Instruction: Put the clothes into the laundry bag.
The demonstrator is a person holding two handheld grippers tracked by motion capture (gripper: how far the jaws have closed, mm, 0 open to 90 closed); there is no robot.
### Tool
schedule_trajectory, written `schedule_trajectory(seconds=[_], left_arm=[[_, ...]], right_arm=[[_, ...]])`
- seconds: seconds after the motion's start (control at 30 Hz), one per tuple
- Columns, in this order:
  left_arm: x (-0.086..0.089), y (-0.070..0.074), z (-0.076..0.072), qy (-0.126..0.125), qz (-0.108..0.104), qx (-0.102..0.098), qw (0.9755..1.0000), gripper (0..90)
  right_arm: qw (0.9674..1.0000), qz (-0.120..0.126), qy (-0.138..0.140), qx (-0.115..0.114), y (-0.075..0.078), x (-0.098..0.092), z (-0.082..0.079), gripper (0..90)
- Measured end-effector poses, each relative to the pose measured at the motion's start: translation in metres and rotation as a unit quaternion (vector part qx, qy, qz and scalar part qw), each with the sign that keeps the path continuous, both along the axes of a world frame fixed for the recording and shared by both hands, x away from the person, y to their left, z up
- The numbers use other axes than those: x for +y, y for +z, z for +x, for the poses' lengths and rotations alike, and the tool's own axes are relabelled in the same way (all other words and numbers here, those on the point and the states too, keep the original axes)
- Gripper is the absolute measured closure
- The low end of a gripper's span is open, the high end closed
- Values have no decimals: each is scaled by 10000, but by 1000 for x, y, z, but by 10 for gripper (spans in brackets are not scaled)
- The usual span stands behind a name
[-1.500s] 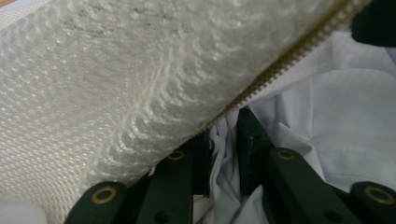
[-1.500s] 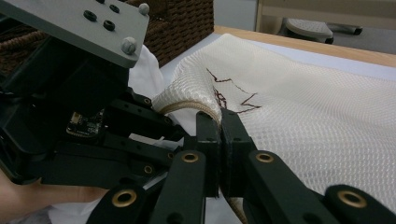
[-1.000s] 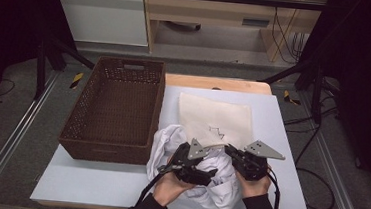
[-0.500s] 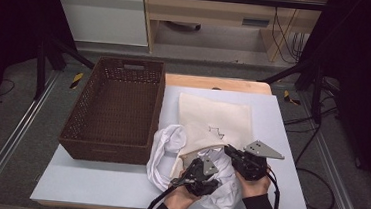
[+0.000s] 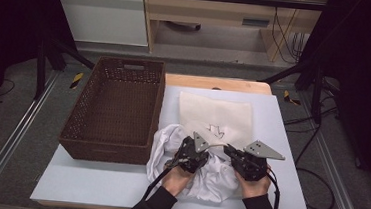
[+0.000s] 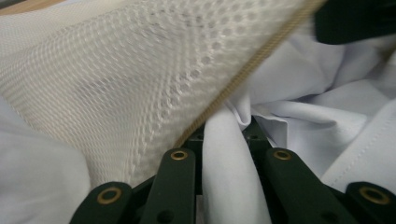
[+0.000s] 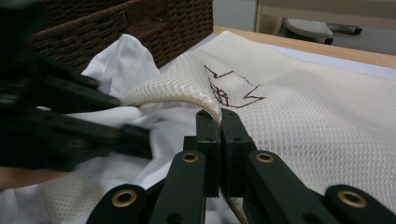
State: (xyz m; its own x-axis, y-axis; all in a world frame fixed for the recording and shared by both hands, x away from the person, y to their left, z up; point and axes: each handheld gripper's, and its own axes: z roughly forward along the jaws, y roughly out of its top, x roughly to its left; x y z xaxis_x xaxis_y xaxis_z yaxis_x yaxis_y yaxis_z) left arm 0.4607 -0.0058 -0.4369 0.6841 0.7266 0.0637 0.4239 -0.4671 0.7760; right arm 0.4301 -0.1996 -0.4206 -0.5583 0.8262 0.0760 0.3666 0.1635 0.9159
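Stuffing barely begun: crumpled white cotton garment (image 5: 208,174) lies at table's near edge, seemingly mostly outside cream mesh laundry bag (image 5: 222,117). Right gripper (image 7: 220,116) clamps bag's lip; left gripper (image 6: 229,135), just closing, pinches a garment fold.

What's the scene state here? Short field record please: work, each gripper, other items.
work: white garment going into a cream mesh bag
left gripper: jaws have just been closing, a fold of the white garment between them
right gripper: shut on the mesh bag's opening edge, lifting it
wicker basket: on the table's left part, beside the garment
table: white top
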Motion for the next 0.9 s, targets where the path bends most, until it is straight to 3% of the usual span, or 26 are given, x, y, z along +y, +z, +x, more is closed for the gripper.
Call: schedule_trajectory(seconds=[0.1, 0.27, 0.4, 0.6, 0.63, 0.73, 0.83, 0.9], left_arm=[[-12, -14, 11, 100, 76, -56, 9999, 773], [-12, -20, 13, -35, -208, 8, 9998, 700], [2, -8, 1, -260, -582, 129, 9979, 490], [19, 16, -32, -546, -606, -103, 9966, 311], [20, 16, -35, -610, -626, -43, 9962, 281], [17, 5, -42, -721, -463, 151, 9962, 249], [7, -16, -39, -737, -267, 380, 9962, 229], [1, -26, -36, -715, -258, 457, 9961, 252]], right_arm=[[10000, -57, 9, 19, -1, 1, 0, 881], [9999, -44, -45, 91, -4, -2, 2, 881], [9999, -60, -51, 89, -5, -3, 3, 881], [9999, -58, -84, 78, -5, -3, 3, 880], [9999, -45, -95, 71, -5, -4, 3, 880], [9999, -45, -103, 72, -5, -4, 3, 880], [9999, -57, -89, 79, -5, -4, 3, 880], [9999, -56, -89, 85, -5, -3, 3, 880]])
